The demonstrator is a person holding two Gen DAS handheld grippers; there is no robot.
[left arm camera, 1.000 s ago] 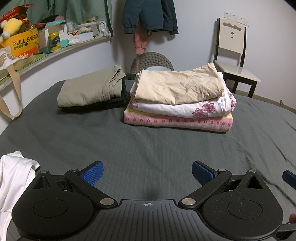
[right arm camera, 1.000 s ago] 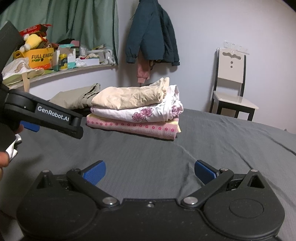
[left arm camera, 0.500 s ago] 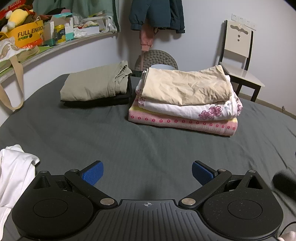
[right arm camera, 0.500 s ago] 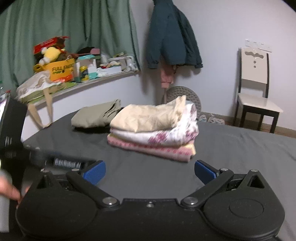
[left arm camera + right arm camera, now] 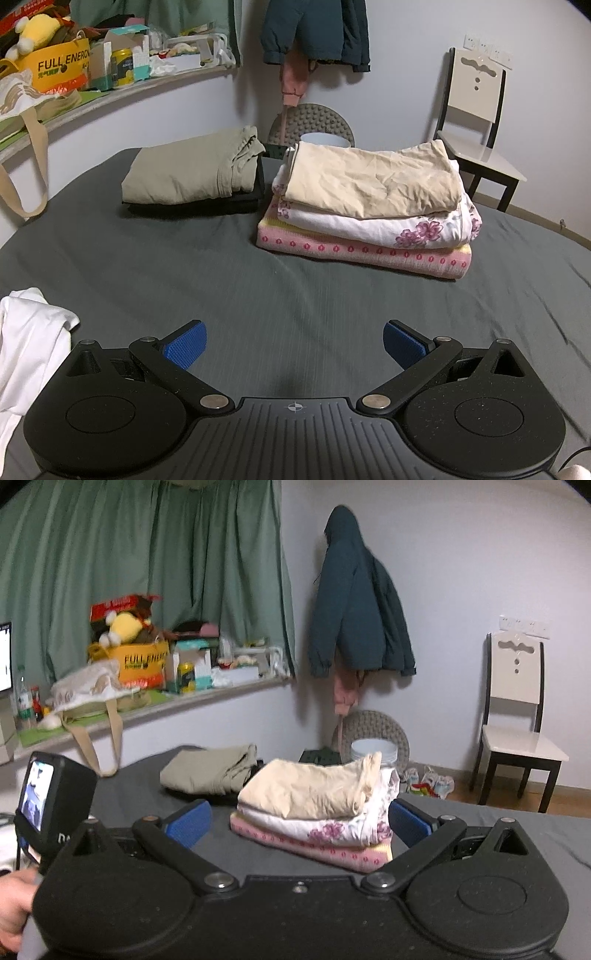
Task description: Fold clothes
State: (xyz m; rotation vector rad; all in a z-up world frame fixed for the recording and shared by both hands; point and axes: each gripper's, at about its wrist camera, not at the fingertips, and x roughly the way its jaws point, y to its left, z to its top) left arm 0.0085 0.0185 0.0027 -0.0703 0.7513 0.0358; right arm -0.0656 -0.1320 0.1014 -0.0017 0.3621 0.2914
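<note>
Between garments: white garment (image 5: 26, 343) lying loose on the bed (image 5: 295, 302), awaiting folding.
Left tongs (image 5: 293, 341) and right tongs (image 5: 297, 821) are hovering released, gripping nothing; the next move calls for reaching left. Folded stack (image 5: 369, 206) and khaki pile (image 5: 192, 173) are sitting beyond. Yellow box (image 5: 55, 70) is holding a plush toy (image 5: 35, 29).
</note>
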